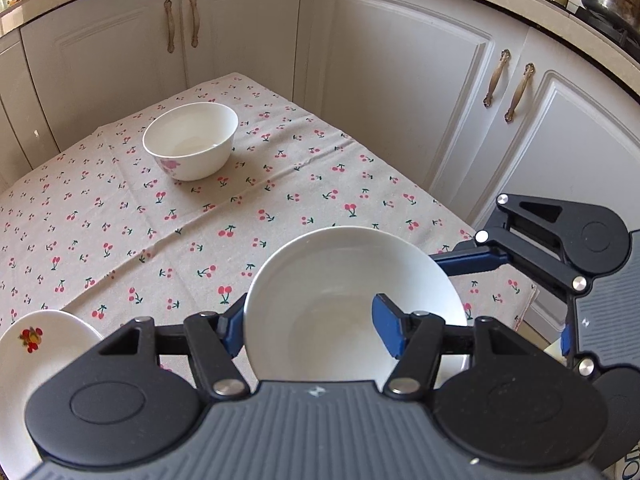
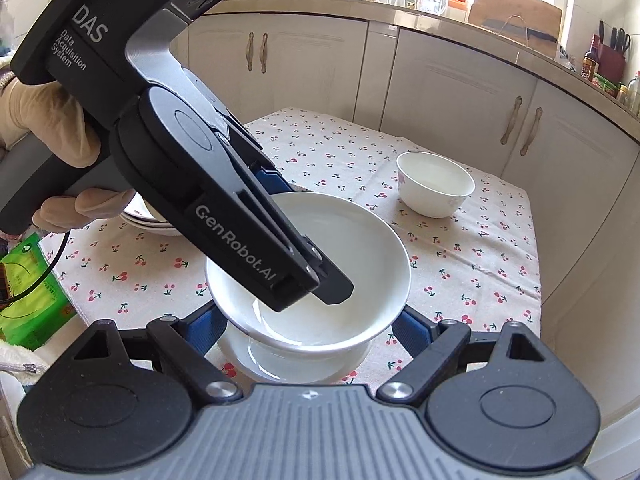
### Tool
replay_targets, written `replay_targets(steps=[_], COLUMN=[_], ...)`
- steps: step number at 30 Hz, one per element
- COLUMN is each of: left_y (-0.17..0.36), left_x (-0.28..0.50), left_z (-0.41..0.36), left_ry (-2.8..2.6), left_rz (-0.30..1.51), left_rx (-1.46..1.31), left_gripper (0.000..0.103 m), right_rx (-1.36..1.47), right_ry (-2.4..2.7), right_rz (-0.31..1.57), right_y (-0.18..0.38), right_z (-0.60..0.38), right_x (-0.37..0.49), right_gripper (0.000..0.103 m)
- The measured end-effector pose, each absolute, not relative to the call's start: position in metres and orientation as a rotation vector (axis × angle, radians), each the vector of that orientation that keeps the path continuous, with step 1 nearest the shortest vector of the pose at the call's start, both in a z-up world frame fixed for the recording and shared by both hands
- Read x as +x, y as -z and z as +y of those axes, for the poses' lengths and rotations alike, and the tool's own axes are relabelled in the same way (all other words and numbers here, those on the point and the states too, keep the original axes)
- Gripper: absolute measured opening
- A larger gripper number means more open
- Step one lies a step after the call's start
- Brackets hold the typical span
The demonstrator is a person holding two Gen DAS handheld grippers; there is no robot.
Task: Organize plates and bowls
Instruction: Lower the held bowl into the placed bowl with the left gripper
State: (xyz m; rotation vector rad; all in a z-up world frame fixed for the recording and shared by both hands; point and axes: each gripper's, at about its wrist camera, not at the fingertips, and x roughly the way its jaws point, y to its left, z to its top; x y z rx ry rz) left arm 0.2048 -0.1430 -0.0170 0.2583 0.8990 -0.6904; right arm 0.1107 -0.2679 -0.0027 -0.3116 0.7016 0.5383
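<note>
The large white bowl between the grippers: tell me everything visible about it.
The large white bowl is plain, glossy, ceramic-looking, wide-rimmed and empty. It stands upright, stacked on another white dish over the cherry-print tablecloth. The left gripper pinches its near rim, one blue pad inside the bowl and one outside. The right gripper straddles it from the other side, blue fingers flanking its lower wall; contact there is not clear. A smaller bowl stands apart, farther back.

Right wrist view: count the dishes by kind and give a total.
Wide bowl: 1
Small bowl: 1
Dish under the wide bowl: 1
Stacked plates: at least 2, partly hidden
Total: at least 5
</note>
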Motion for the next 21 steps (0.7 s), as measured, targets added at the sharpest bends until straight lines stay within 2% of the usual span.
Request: replay_targets(steps=[21], left_y=[0.03], left_x=[0.205], left_z=[-0.144], left_ry=[0.705], left_rz=[0.89], left_rx=[0.285], left_gripper=[0.062], right_rx=[-0.305], right_ry=[-0.541], right_rz=[0.743], right_y=[0.015], right_z=[-0.265], right_x=[0.111], right_gripper=[0.092])
